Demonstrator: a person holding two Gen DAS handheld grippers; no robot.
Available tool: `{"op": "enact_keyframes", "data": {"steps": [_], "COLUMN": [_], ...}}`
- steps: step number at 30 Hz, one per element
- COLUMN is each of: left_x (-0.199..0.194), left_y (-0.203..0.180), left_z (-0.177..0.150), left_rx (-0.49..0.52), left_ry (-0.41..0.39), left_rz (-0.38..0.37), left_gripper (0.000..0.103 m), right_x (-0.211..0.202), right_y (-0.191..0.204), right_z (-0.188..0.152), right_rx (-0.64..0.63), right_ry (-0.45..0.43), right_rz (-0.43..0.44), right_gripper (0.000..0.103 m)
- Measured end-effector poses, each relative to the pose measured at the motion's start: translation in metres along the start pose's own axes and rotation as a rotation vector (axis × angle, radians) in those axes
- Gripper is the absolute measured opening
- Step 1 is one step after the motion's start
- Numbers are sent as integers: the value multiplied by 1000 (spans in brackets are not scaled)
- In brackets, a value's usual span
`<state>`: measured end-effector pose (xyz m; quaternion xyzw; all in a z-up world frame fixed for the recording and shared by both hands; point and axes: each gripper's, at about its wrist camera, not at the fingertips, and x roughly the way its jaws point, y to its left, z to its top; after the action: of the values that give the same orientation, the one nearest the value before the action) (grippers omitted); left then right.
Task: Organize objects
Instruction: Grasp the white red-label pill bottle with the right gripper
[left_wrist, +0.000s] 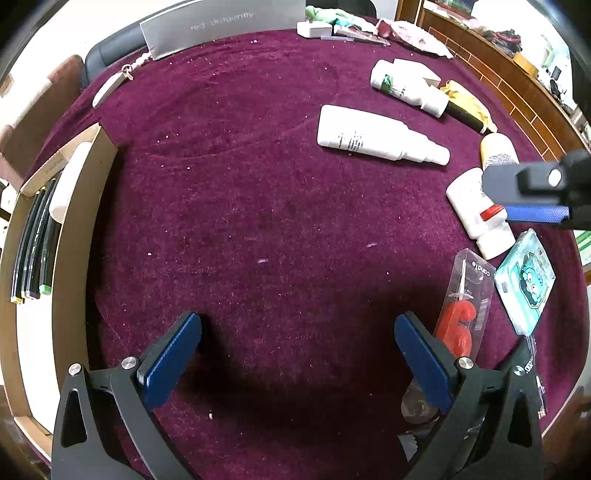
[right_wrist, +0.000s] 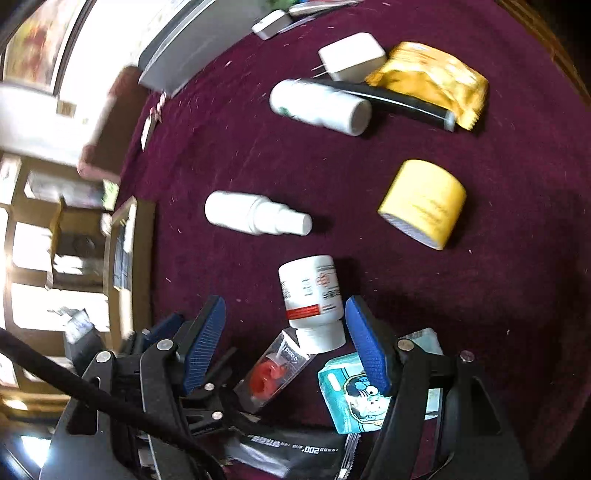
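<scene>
— What can you read from where you stand?

— The clear packet (left_wrist: 466, 306) with the red number candle says "candle" on its top. It lies near the worktop (left_wrist: 258, 206) edge, just beside the left claw (left_wrist: 297, 343), which is spread wide over bare maroon cloth, nothing between its pads.

— And the right claw (right_wrist: 286, 339)?

— Parted as well, its blue pads apart from the white pill bottle (right_wrist: 312, 295) lying between them; that one has a red band and print too small to read. The grey board (left_wrist: 207, 27) at the far edge reads "red dragonfly", mirrored. A black pouch (right_wrist: 295, 448) near the bottom shows "200".

— The other things?

— The white spray bottle (left_wrist: 373, 136) lies mid-worktop; the cardboard box (left_wrist: 70, 229) with pens sits at the left edge.
</scene>
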<state>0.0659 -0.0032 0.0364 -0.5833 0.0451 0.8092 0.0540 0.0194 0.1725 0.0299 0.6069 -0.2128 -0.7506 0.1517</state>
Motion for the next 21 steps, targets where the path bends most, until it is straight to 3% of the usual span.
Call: {"op": "enact_keyframes", "data": {"steps": [4, 6, 8, 9, 10, 13, 15, 18, 21], "left_x": [-5, -18, -31, -35, -38, -35, -35, -21, 0], "left_y": [4, 8, 8, 8, 6, 11, -4, -22, -34], "left_z": [9, 14, 23, 29, 35, 69, 77, 99, 110], "left_rx": [-26, -36, -8, 8, 25, 114, 210, 361, 450], "left_ry": [60, 26, -17, -33, -49, -106, -144, -156, -121], "left_rz": [-63, -69, -49, -40, -29, -12, -1, 26, 54], "left_gripper": [101, 101, 101, 101, 101, 101, 101, 101, 101], "right_x": [9, 15, 19, 21, 22, 17, 14, 10, 7], "right_y": [15, 15, 12, 9, 6, -5, -12, -22, -31], "right_z": [-4, -5, -7, -8, -9, -10, -11, -14, -16], "right_rx": [-98, -117, -118, -114, -103, -70, 17, 69, 112], "right_ry": [-5, 12, 22, 36, 46, 46, 17, 12, 7], "right_rz": [-146, -177, -190, -187, -182, -144, -130, -80, -35], "right_gripper": [67, 66, 56, 40, 32, 32, 32, 32, 31]}}
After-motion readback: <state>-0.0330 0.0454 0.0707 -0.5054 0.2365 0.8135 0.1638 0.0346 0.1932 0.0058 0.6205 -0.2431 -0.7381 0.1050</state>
